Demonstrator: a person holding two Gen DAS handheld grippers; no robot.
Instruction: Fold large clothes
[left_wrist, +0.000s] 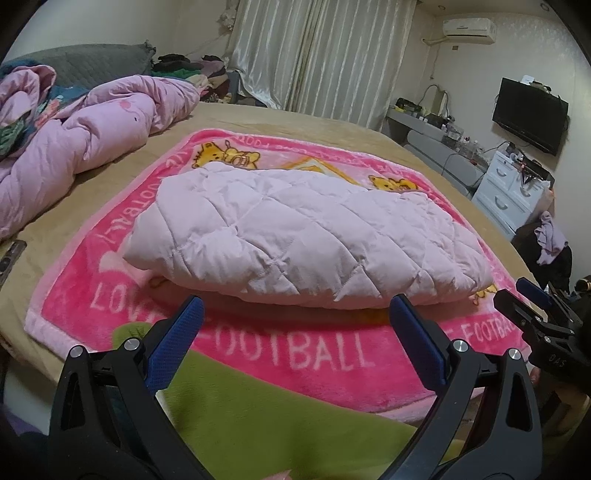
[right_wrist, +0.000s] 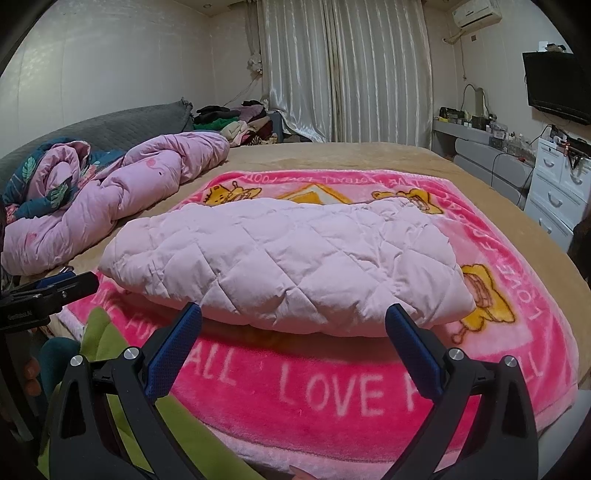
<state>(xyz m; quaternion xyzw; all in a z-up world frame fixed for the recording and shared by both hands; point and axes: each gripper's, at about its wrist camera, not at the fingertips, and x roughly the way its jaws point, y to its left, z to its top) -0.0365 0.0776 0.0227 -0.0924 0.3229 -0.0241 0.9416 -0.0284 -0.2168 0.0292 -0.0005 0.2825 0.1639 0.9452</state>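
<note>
Now: left tongs (left_wrist: 295, 321) spread wide, empty, hovering just short of folded lilac quilted garment (left_wrist: 303, 236) lying on pink blanket (left_wrist: 295, 354) on bed. Right tongs (right_wrist: 293, 328) likewise released, near front edge. Next, probably: pinch both front corners evenly (padding is puffy), fold away in one sweep.

Both cams sit low at the near edge of the bed (left_wrist: 295, 122), looking forward along their own fingers across it toward the curtains (left_wrist: 314, 51). The left claw (left_wrist: 295, 306) cam is close to the folded pale pink quilted garment (left_wrist: 295, 236) and catches the right claw (left_wrist: 524, 295) at its right edge. The right claw's cam sits just as near; the left claw (right_wrist: 70, 282) pokes in on its left. Both share the garment, the pink blanket (right_wrist: 332, 391) and the crumpled duvet (right_wrist: 110, 199).
</note>
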